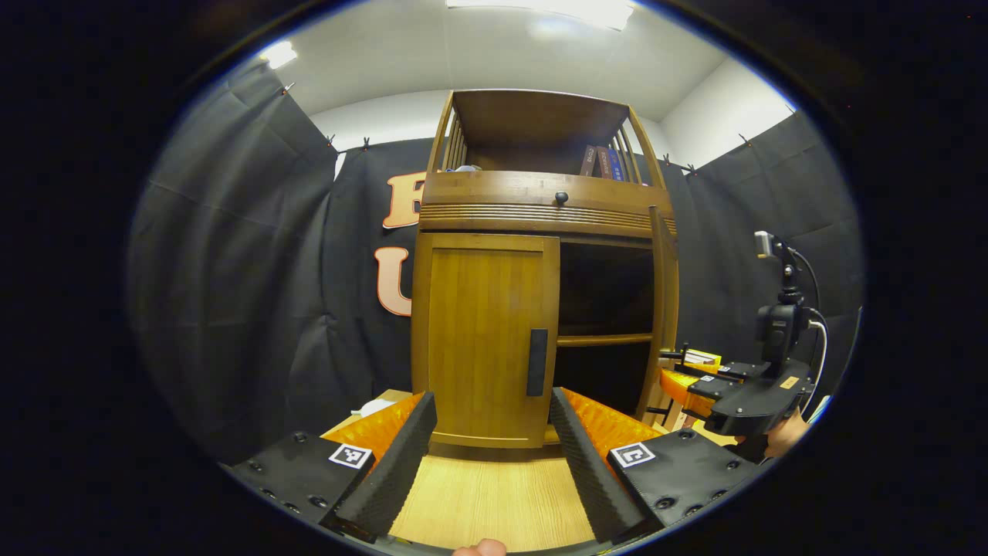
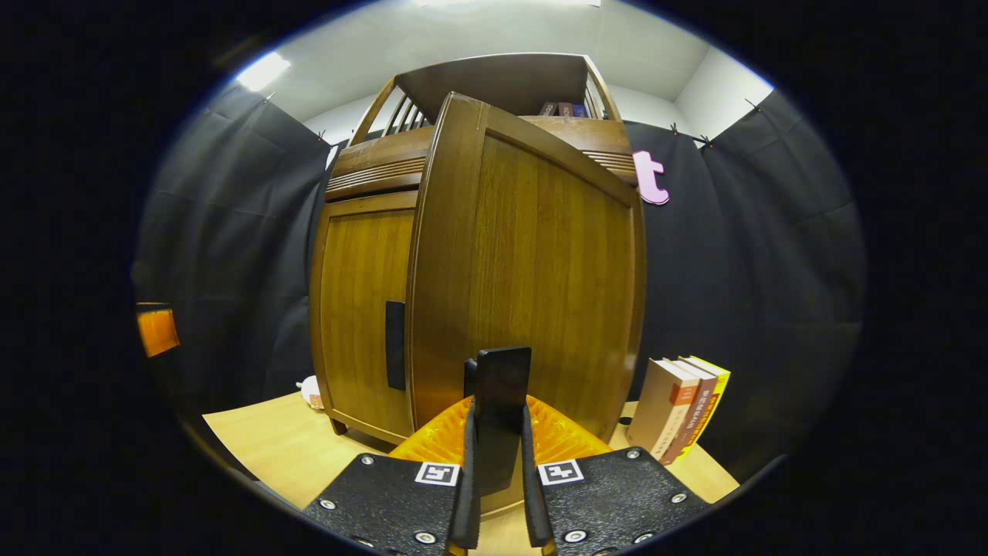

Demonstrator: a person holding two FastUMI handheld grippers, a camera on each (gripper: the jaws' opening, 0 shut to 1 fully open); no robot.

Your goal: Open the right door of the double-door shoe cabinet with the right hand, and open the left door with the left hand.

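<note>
Already the right gripper (image 2: 498,455) gripped the swung-out right door's handle (image 2: 502,386), so the spread-jawed left gripper (image 1: 490,444) next needed the closed left door's handle (image 1: 537,361).

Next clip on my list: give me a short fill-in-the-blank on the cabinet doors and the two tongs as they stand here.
1. The right door of the shoe cabinet is swung ____.
2. The left door is ____.
3. The right tongs are shut on the right door's ____.
4. The left tongs, facing the left door, are ____.

Missing words: open; closed; handle; open
</note>
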